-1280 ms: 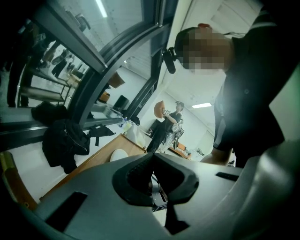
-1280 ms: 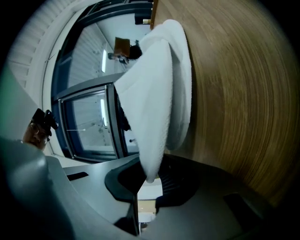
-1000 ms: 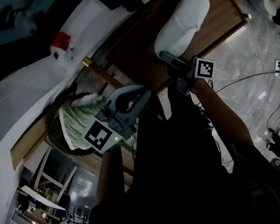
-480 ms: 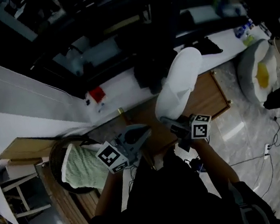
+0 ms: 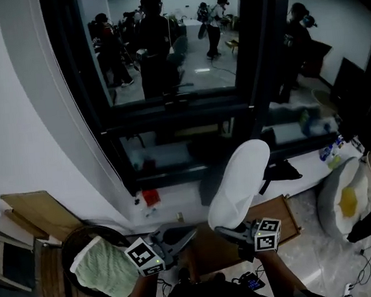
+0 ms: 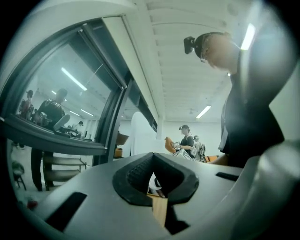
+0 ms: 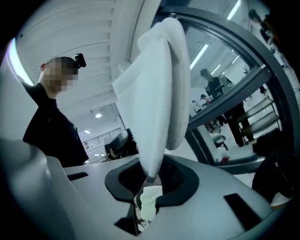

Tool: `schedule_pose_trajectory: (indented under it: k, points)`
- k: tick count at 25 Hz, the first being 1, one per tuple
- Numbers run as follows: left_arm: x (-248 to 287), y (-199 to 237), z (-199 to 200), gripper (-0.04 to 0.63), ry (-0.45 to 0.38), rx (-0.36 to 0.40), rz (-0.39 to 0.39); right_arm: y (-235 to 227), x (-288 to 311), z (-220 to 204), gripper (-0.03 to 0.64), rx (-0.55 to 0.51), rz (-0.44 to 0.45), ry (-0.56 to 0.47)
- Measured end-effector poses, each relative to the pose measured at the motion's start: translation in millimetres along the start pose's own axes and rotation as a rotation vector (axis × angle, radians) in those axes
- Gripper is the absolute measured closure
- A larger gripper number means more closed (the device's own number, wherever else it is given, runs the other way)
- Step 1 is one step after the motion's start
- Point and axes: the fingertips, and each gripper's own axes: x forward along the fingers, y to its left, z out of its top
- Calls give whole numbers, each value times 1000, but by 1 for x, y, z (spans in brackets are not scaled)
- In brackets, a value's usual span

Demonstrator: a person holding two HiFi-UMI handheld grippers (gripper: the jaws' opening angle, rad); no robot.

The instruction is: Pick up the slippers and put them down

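One white slipper (image 5: 238,184) stands upright in the air in front of the window, toe up. My right gripper (image 5: 237,235) is shut on its lower end, and the marker cube (image 5: 267,234) sits just right of it. In the right gripper view the slipper (image 7: 154,93) rises straight out of the jaws of the right gripper (image 7: 149,180), pinched between the dark pads. My left gripper (image 5: 183,236) is level beside it, to its left, shut with nothing in it. The left gripper view shows the left gripper (image 6: 153,169) with its pads meeting. I see no second slipper.
A dark wicker basket (image 5: 71,244) with a green towel (image 5: 106,271) sits low on the left. A dark-framed window (image 5: 175,113) fills the top, with several people behind the glass. A wooden board (image 5: 280,215), a white cushion (image 5: 344,201) and a small red thing (image 5: 150,197) lie lower down.
Both grippers have risen and rolled, and the head view has swung up from the floor to the window. The slipper stayed in the right gripper and now stands upright.
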Motion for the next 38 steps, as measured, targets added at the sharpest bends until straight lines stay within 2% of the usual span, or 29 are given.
schedule_pose_trajectory:
  k: [2, 5, 14, 21, 26, 33, 38]
  points:
    - [-8, 6, 9, 584, -3, 30, 20, 6, 8, 10, 548, -59, 22, 17]
    - [-19, 10, 16, 584, 12, 26, 22, 14, 14, 20, 548, -144, 30, 44]
    - [-35, 10, 28, 584, 22, 42, 10, 24, 12, 31, 552, -310, -26, 126]
    - [-17, 12, 30, 584, 21, 71, -35, 16, 6, 36, 554, -306, -52, 108]
    - [-7, 14, 20, 584, 51, 48, -39, 13, 0, 35, 554, -303, -65, 100]
    - [2, 8, 9, 584, 63, 24, -87, 10, -4, 31, 554, -290, -78, 104]
    - [7, 11, -1, 584, 85, 13, -108, -5, -9, 31, 554, -250, -107, 48]
